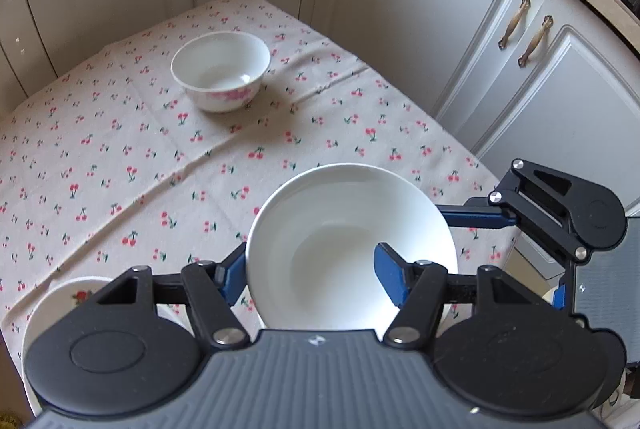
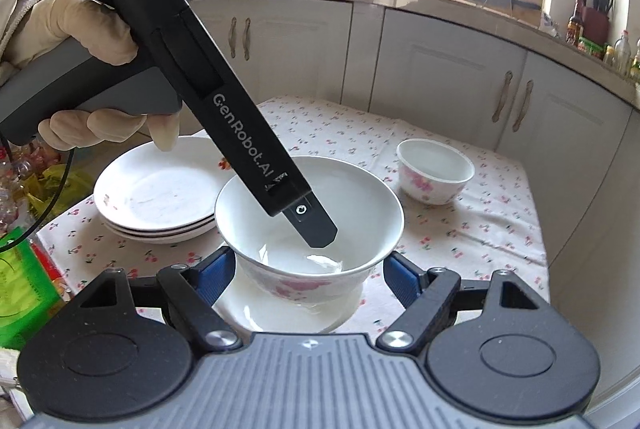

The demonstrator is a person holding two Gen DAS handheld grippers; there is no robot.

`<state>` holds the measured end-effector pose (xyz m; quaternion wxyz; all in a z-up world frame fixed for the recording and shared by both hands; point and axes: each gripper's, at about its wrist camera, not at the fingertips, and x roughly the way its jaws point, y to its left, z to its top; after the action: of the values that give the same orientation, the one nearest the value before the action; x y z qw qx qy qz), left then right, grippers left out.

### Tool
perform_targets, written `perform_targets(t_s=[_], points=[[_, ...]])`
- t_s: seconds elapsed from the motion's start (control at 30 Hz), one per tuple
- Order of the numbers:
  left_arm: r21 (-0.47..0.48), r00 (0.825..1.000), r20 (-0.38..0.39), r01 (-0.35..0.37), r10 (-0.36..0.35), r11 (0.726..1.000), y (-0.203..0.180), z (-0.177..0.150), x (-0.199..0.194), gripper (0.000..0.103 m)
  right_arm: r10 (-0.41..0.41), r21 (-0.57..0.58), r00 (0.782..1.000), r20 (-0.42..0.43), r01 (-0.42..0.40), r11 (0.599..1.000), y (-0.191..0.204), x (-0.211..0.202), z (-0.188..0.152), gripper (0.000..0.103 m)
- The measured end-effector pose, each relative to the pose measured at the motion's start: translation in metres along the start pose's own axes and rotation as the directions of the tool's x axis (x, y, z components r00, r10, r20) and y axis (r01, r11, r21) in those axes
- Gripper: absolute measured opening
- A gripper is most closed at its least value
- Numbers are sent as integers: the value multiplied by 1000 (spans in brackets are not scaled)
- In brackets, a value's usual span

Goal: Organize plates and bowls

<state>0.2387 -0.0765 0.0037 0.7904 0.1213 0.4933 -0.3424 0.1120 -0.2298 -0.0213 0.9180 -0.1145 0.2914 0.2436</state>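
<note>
Over the cherry-print tablecloth point(image 2: 460, 229) the left gripper point(image 1: 310, 271) holds a wide white ceramic bowl with pink flowers point(image 2: 308, 225) by its rim — one blue pad inside the wall, the other outside. It appears lifted above a white plate point(image 2: 280, 309) lying near the table's front edge. The step looks like carrying this bowl to join a smaller flowered white bowl point(image 2: 436, 171) farther back; next comes a level carry, then a gentle release. The right gripper point(image 2: 310, 277) stands wide either side of the bowl, not touching. A gloved hand point(image 2: 76, 29) tilts the left tool steeply downward. A stack of white plates point(image 2: 156, 189) sits at the left.
</note>
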Motion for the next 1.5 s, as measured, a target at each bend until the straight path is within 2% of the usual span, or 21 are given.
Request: perform_targets(t_s=[0.43,0.9,1.2,1.3,1.4,1.5], points=[[-18,1000,-27,6,-6,1000,7,-14,12,64,20,12,999,-44,-19,1000,10,13,-9,85],[14,1000,-30,6,-6,1000,4,-14,18,65,21,18,998,-57,-20,1000,6,14,-14,85],[43,999,-34,-18,19,999,1,-15,22,65,33,26,997,-66,-31,999,4,16,-17,85],[39,999,-30,-12,13,999,2,-15,21,65,22,21,998,-53,-21,1000,4,15,-17,88],[45,1000,-24,-13,14,999,1,-15,19,67,39,30,999,-29,-38,999,2,9,-16,97],[49,1000,-14,-15,16,999,1,-14,16,67,36,21,999,2,-36,999,2,2,-13,99]])
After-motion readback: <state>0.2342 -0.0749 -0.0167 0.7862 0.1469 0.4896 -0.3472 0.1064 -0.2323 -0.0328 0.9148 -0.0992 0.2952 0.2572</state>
